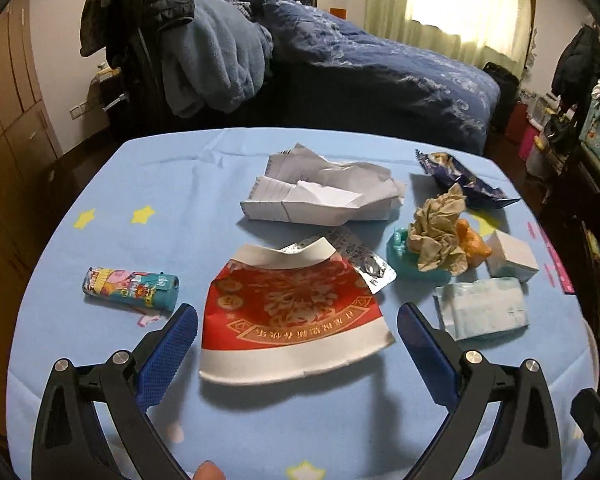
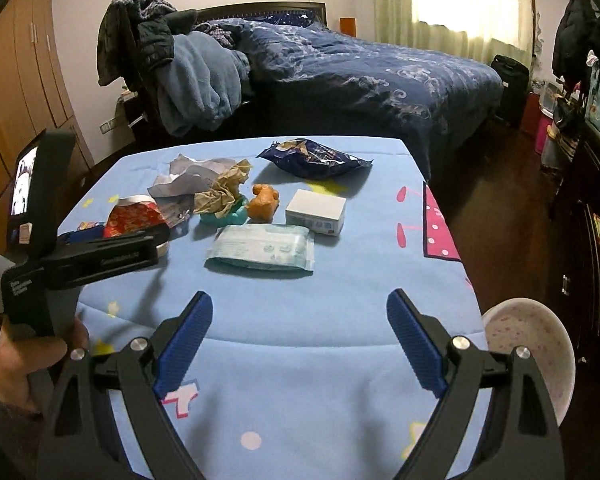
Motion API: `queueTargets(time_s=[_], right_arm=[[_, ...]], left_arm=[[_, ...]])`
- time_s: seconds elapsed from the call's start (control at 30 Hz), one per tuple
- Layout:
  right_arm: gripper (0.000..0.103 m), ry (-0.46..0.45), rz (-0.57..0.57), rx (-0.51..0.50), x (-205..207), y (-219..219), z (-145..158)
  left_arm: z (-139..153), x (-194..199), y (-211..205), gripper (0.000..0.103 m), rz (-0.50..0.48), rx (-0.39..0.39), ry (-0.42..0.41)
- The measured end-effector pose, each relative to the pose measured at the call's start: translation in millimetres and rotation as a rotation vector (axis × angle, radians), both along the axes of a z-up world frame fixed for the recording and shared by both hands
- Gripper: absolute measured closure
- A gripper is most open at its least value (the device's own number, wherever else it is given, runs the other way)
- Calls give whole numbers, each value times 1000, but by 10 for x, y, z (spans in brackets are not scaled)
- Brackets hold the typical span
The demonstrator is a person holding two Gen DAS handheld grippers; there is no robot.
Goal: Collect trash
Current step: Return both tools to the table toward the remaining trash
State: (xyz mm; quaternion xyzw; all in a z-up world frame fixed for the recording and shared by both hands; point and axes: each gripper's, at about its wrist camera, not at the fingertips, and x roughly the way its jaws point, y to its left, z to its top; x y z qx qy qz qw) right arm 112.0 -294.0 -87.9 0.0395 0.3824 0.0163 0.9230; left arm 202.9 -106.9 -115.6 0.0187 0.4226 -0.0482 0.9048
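In the left wrist view, my left gripper [image 1: 298,332] is open, its blue pads on either side of a flattened red and white paper cup [image 1: 292,316] that lies on the blue tablecloth [image 1: 180,200]. Beyond it lie crumpled white paper [image 1: 324,196], a foil blister pack [image 1: 364,260], a brown paper ball [image 1: 436,236] and a dark blue snack wrapper [image 1: 460,180]. My right gripper [image 2: 300,304] is open over the table's near edge with nothing between its pads. The wrapper [image 2: 316,158] and brown ball [image 2: 220,192] lie far ahead of it.
A wet-wipes pack [image 2: 260,248], a white box [image 2: 316,212], an orange toy [image 2: 264,200] and a colourful tube [image 1: 132,288] also sit on the table. A speckled white bowl [image 2: 528,352] stands off the right edge. A hand [image 2: 28,360] holds the left tool. A bed [image 2: 380,72] lies behind.
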Motion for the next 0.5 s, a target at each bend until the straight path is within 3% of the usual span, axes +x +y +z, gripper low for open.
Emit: queueTargets(time_s=[0.17,0.5], right_arm=[[13,7,-2,-1,92,2,-34],[13,44,10,-25,325,133,-151]], left_arm=[[-56,49,-43,7,3,32,3],[20,30,242,10,56,-17,-19]])
